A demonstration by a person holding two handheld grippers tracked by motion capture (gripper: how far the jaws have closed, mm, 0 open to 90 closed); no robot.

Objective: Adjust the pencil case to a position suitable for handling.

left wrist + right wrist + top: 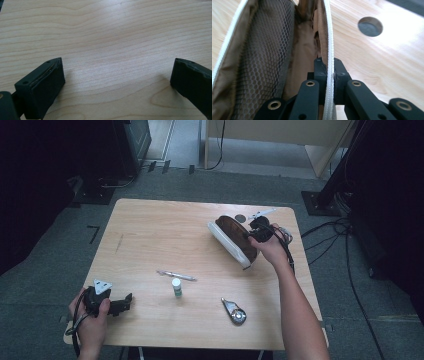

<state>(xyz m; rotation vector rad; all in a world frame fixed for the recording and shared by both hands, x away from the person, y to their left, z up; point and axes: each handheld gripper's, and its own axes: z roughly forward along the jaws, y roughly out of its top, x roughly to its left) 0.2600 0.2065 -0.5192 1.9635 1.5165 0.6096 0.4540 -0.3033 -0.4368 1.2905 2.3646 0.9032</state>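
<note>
A white pouch (pixel 231 241) with a brown lining lies open at the back right of the wooden table (pixel 165 230). My right gripper (pixel 254 233) is shut on its edge; in the right gripper view the jaws pinch the white zipper rim (pixel 329 45), and the brown mesh pocket (pixel 264 62) inside the pouch shows to the left. My left gripper (pixel 127 300) rests low on the table near the front left corner, open. In the left gripper view its two black fingers (pixel 42 85) stand wide apart over bare wood.
A silver pen (pixel 176 276), a small white bottle with a green cap (pixel 176 287) and a metal tool (pixel 234 311) lie at the table's front middle. A round cable hole (pixel 240 218) sits behind the pouch. Cables trail on the floor to the right.
</note>
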